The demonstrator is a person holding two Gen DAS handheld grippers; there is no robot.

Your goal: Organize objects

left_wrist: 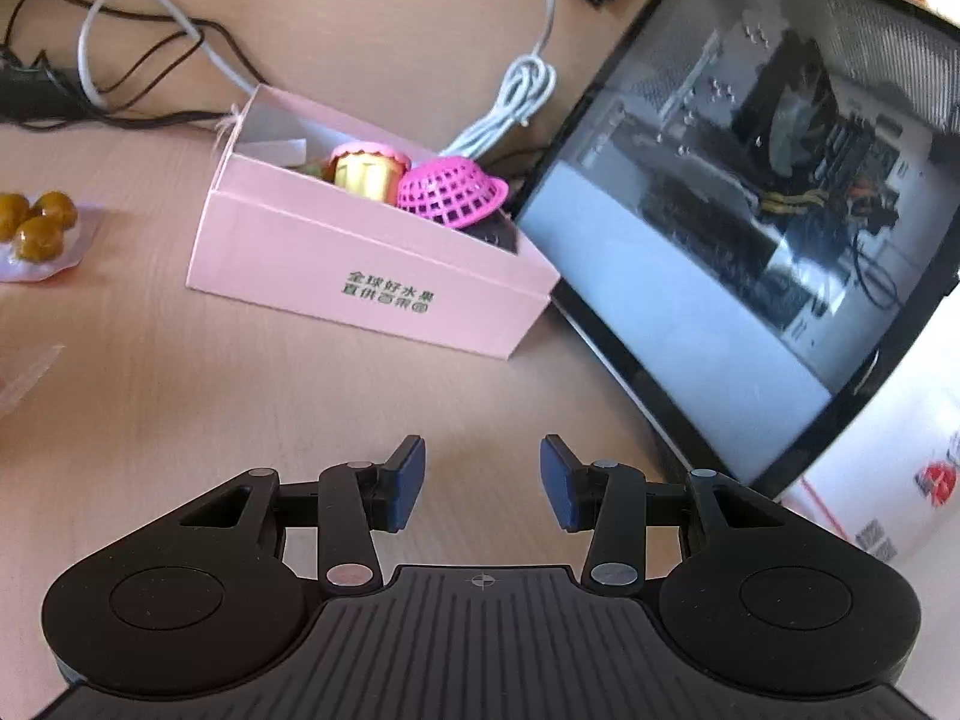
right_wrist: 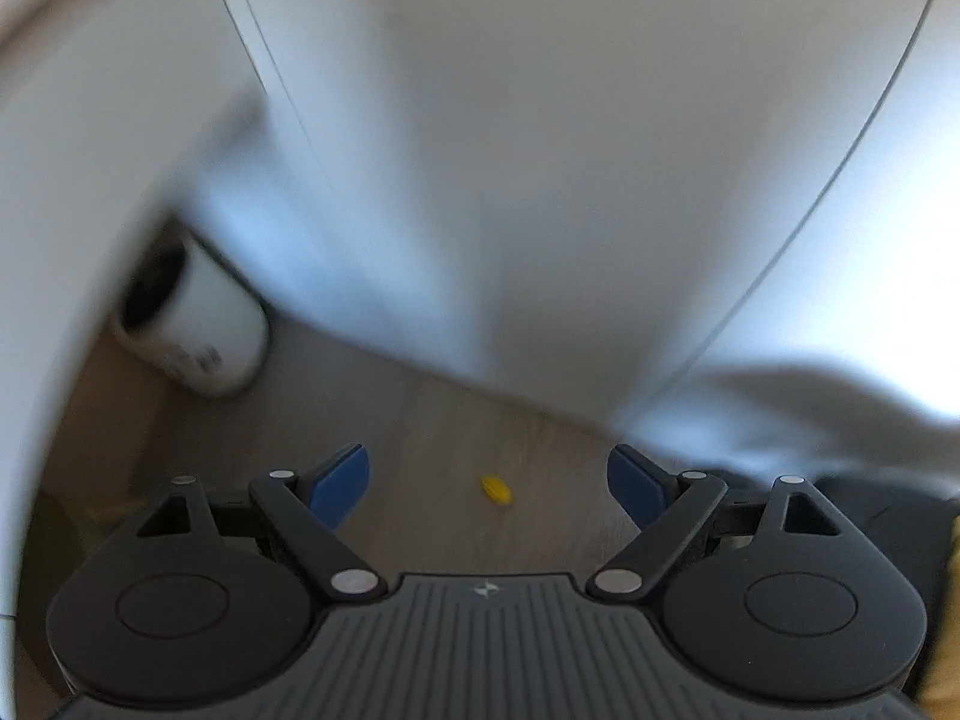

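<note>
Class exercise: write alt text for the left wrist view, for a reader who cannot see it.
An open, empty left gripper hovers over a wooden table, facing an open pink box that holds a pink mesh basket and a yellow toy cupcake. A glass-sided computer case stands right of the box; tangled cables lie behind it, and wrapped brown sweets lie far left.

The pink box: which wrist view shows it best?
The left wrist view. The pink box sits in sharp focus on the table, open, with a magenta mesh basket and a yellow cupcake-like toy inside. The right wrist view shows none of it, only blurred white surfaces and floor.
</note>
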